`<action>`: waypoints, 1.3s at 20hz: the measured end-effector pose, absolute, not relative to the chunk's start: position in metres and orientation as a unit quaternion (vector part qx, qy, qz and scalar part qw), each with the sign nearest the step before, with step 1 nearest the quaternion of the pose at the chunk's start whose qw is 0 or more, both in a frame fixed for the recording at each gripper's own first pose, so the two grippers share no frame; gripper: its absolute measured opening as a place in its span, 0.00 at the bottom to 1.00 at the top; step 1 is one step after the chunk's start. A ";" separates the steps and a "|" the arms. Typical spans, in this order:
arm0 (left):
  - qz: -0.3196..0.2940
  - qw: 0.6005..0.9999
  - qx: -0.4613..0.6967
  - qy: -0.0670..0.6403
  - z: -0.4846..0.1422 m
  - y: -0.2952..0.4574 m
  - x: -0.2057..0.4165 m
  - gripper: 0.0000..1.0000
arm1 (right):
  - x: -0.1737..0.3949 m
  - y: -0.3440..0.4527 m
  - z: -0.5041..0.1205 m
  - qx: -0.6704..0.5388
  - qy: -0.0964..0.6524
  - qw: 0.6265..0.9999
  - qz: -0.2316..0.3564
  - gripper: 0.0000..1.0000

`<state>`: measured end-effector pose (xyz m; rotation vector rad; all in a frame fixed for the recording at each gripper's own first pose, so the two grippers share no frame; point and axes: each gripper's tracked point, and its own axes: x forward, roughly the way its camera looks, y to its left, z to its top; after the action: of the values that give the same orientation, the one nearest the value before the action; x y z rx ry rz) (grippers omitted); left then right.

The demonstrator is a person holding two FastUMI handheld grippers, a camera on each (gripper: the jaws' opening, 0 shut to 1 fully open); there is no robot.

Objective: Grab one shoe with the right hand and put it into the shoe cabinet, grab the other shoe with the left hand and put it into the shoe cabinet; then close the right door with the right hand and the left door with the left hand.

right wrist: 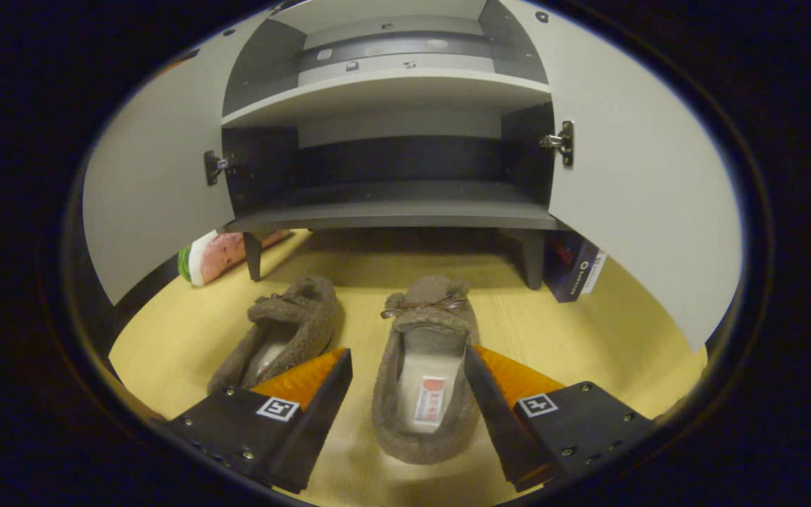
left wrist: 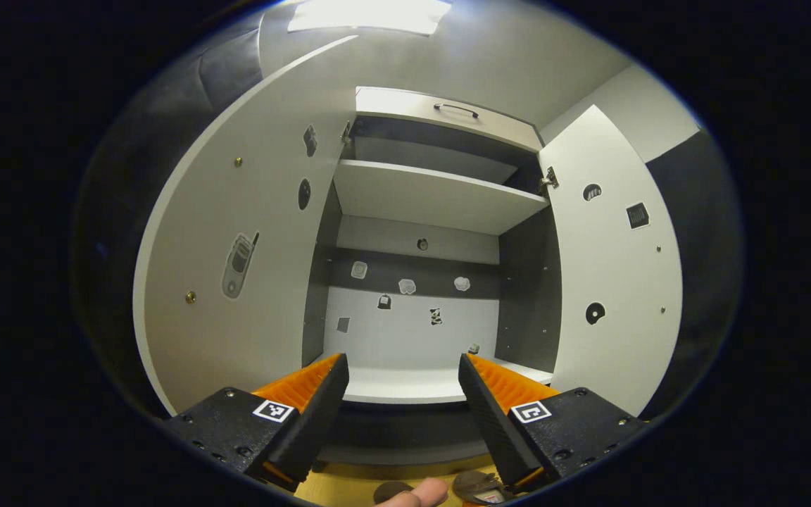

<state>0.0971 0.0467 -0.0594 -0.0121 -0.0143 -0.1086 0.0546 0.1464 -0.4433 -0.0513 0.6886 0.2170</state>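
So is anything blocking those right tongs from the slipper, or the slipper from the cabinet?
Nothing visible. The right tongs already straddle the nearer slipper, jaws open. Both doors stand wide, and the cabinet's bottom shelf ahead looks bare.

Shoes: two fuzzy grey-brown slippers, one at 6 o'clock [right wrist: 425, 373], one at 8 o'clock [right wrist: 286, 331], pale grey insoles, red-and-white label in the nearer.
Cabinet: white-doored shoe cabinet [left wrist: 419, 197], dark grey side walls, small grey and black stickers dotted inside.
Floor: pale yellow wood-grain floor [right wrist: 588, 331].
Box: dark navy box [right wrist: 573, 271] at 2 o'clock, white side.
Roll: pink, white and green patterned roll [right wrist: 212, 257] at 10 o'clock.
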 end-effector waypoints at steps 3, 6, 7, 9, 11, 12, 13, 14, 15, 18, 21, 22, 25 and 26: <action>-0.068 0.998 -0.009 -0.003 -0.064 0.045 0.104 0.96 | 0.064 0.157 -0.450 -0.028 0.342 0.934 0.098 0.87; -0.092 0.996 -0.007 0.010 -0.073 0.036 0.111 0.96 | 0.068 0.177 -0.472 -0.017 0.372 0.921 0.116 0.73; -0.096 0.995 -0.004 0.016 -0.077 0.035 0.115 0.96 | 0.077 0.171 -0.481 -0.027 0.376 0.921 0.100 0.74; -0.098 0.995 -0.001 0.023 -0.083 0.039 0.123 0.96 | 0.089 0.163 -0.481 -0.023 0.375 0.924 0.073 0.46; -0.090 0.996 -0.001 0.029 -0.087 0.046 0.130 0.96 | 0.090 0.173 -0.484 0.018 0.386 0.919 0.085 0.28; -0.083 0.996 -0.002 0.028 -0.087 0.051 0.133 0.96 | 0.089 0.173 -0.480 0.023 0.387 0.917 0.089 0.05; -0.078 0.997 -0.001 0.027 -0.087 0.055 0.135 0.96 | 0.092 0.173 -0.483 0.019 0.382 0.919 0.097 0.11; -0.072 0.997 0.000 0.026 -0.088 0.058 0.137 0.96 | 0.093 0.175 -0.480 0.018 0.372 0.922 0.111 0.11; -0.070 0.997 0.002 0.026 -0.088 0.059 0.139 0.96 | 0.095 0.181 -0.477 0.022 0.356 0.925 0.133 0.11; -0.082 0.996 0.005 0.029 -0.092 0.055 0.140 0.96 | 0.089 0.182 -0.468 0.019 0.343 0.927 0.150 0.10; -0.085 0.996 0.002 0.037 -0.096 0.052 0.142 0.96 | 0.093 0.183 -0.466 0.039 0.334 0.930 0.150 0.00; -0.089 0.995 -0.001 0.040 -0.098 0.051 0.142 0.96 | 0.094 0.182 -0.457 0.051 0.326 0.932 0.152 0.01; -0.079 0.996 -0.004 0.045 -0.100 0.058 0.145 0.96 | 0.099 0.176 -0.425 0.068 0.308 0.936 0.158 0.01; -0.074 0.996 0.000 0.044 -0.100 0.061 0.146 0.96 | 0.103 0.173 -0.411 0.067 0.299 0.939 0.156 0.01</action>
<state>0.1463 0.0613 -0.1003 0.0008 0.0877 -0.1484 0.1025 0.1726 -0.4108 0.1371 0.6114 0.3189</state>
